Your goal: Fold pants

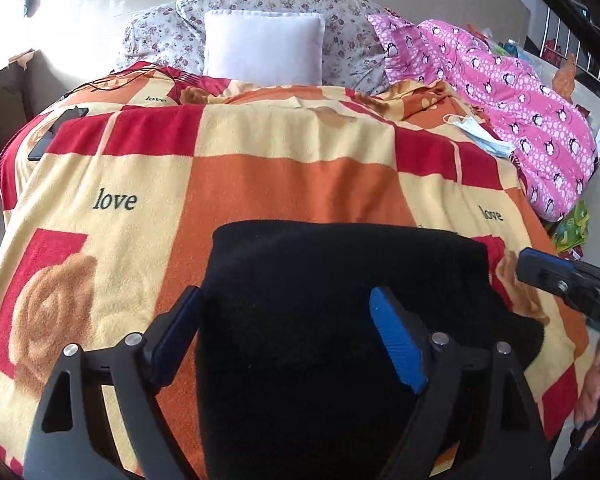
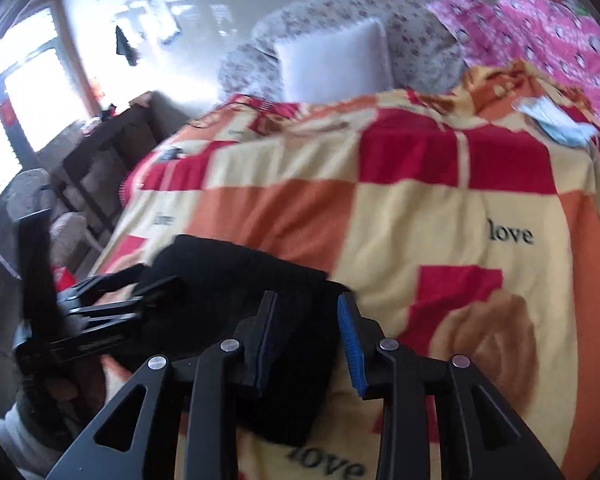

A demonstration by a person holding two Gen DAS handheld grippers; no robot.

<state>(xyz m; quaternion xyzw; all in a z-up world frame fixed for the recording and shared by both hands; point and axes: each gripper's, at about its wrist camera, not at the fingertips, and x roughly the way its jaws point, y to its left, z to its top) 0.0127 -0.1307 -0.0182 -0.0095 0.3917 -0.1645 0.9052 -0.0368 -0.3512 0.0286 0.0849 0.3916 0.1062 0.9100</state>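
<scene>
The black pants (image 1: 320,272) lie folded into a thick pad on the checked orange, red and cream blanket (image 1: 260,184), near its front edge. My left gripper (image 1: 285,291) hangs over the pad's near part, open wide, one finger on each side and no cloth pinched. In the right wrist view the pants (image 2: 228,276) sit left of centre. My right gripper (image 2: 306,295) is over the pad's right edge, its jaws partly apart with a clear gap and the pads not pressing on the fabric. The left gripper (image 2: 152,280) shows at the pad's left side, and the right gripper (image 1: 540,268) pokes in at the right edge of the left wrist view.
A white pillow (image 1: 264,46) leans on floral pillows at the head of the bed. A pink penguin quilt (image 1: 520,112) and a face mask (image 1: 484,136) lie at the right, a phone (image 1: 56,132) at the left edge. A dark shelf (image 2: 100,152) stands beside the bed.
</scene>
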